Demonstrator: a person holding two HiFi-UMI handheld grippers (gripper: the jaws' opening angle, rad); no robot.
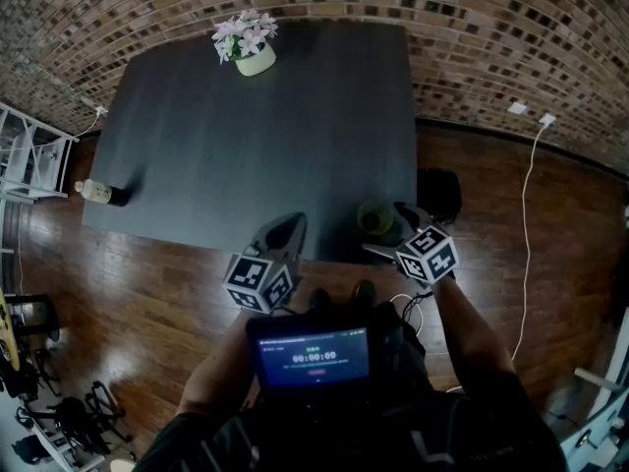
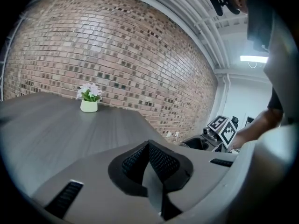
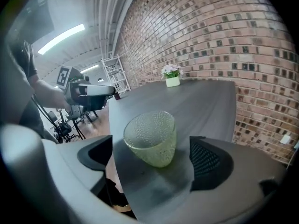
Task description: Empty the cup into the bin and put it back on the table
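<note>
A bumpy green glass cup (image 3: 150, 138) stands upright on the near right corner of the dark table (image 1: 256, 136); the head view shows the cup (image 1: 374, 218) at the table's edge. My right gripper (image 3: 150, 161) is open around it, one pad (image 3: 205, 160) on each side with a gap to the glass. I cannot tell whether anything is in the cup. My left gripper (image 1: 292, 224) hovers at the table's near edge, left of the cup, and its jaws are shut with nothing in them (image 2: 150, 162).
A black bin (image 1: 439, 193) sits on the wood floor just right of the table corner. A white pot of flowers (image 1: 251, 45) stands at the table's far side, a bottle (image 1: 98, 193) at its left edge. A white rack (image 1: 25, 155) is at far left.
</note>
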